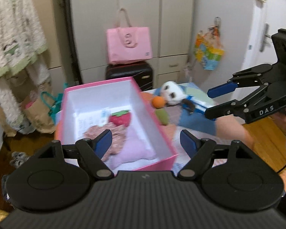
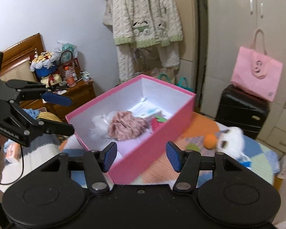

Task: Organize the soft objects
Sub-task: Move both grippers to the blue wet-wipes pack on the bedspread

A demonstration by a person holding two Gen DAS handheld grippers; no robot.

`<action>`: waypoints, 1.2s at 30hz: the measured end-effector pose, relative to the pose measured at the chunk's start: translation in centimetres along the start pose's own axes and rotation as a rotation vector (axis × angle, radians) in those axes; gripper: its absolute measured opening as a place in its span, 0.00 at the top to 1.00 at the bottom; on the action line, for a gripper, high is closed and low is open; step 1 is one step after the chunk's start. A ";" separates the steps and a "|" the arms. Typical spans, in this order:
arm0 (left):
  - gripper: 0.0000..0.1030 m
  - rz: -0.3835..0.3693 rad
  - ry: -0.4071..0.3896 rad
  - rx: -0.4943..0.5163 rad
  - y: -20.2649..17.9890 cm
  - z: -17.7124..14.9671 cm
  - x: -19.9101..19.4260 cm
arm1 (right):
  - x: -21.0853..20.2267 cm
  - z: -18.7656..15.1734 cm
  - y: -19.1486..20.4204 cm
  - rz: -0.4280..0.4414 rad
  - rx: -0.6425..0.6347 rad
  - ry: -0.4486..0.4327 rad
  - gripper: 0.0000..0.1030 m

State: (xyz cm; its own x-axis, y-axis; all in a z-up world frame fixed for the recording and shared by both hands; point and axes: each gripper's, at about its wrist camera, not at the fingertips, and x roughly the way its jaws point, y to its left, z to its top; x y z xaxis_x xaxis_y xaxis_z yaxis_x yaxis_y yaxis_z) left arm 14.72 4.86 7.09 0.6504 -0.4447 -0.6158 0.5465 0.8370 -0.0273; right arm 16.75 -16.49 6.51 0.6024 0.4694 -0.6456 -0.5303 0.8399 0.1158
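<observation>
A pink box (image 1: 152, 112) (image 2: 156, 148) stands open on the patchwork bed cover. Inside lie a red strawberry plush (image 1: 120, 118) (image 2: 156, 123), a brown fuzzy plush (image 1: 106, 131) (image 2: 126, 125) and a pale pink pillow (image 1: 137, 148). A white duck plush with an orange beak (image 1: 168, 93) (image 2: 229, 137) lies on the cover to the right of the box. My left gripper (image 1: 145, 143) is open and empty over the box's near end. My right gripper (image 2: 141, 156) is open and empty by the box's near wall; it also shows in the left wrist view (image 1: 211, 103).
A green soft piece (image 1: 162, 116) lies beside the box. A pink tote (image 1: 129, 44) sits on a black suitcase (image 1: 129, 74) before white wardrobes. A cluttered wooden nightstand (image 2: 74, 95) and hanging robes (image 2: 146, 28) stand behind.
</observation>
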 end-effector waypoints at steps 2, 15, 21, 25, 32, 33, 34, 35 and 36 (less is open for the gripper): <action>0.22 -0.035 -0.001 0.017 -1.2 0.2 0.5 | -1.4 -1.0 -0.6 -0.027 -0.001 -0.016 0.38; 0.20 -0.250 0.048 -0.003 -7.1 1.6 6.8 | -4.8 -7.4 -4.3 -0.135 0.017 -0.055 0.35; 0.21 -0.306 0.064 -0.057 -8.8 1.7 10.3 | -4.5 -9.4 -6.3 -0.143 0.004 -0.061 0.30; 0.20 -0.317 0.058 -0.129 -9.3 1.3 13.1 | -3.4 -11.2 -7.8 -0.123 0.026 -0.081 0.30; 0.22 -0.342 0.062 -0.203 -10.4 0.7 18.3 | -0.8 -13.6 -10.5 -0.190 0.019 -0.093 0.30; 0.22 -0.340 0.063 -0.216 -10.4 0.6 18.9 | -0.5 -13.8 -11.0 -0.221 0.019 -0.103 0.30; 0.22 -0.334 0.069 -0.225 -10.5 0.5 19.6 | -0.2 -14.0 -11.5 -0.242 0.016 -0.111 0.30; 0.22 -0.329 0.076 -0.235 -10.5 0.5 20.3 | 0.1 -14.1 -12.0 -0.250 0.014 -0.117 0.30; 0.23 -0.325 0.085 -0.244 -10.5 0.4 21.0 | 0.5 -14.3 -12.6 -0.248 0.018 -0.117 0.30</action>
State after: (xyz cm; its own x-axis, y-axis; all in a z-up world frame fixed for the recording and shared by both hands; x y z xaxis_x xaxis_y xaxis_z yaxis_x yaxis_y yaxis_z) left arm 22.83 -13.43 -5.24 0.4134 -0.6788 -0.6069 0.5684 0.7131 -0.4104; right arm 15.18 -30.70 -5.99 0.7779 0.2758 -0.5647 -0.3477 0.9374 -0.0212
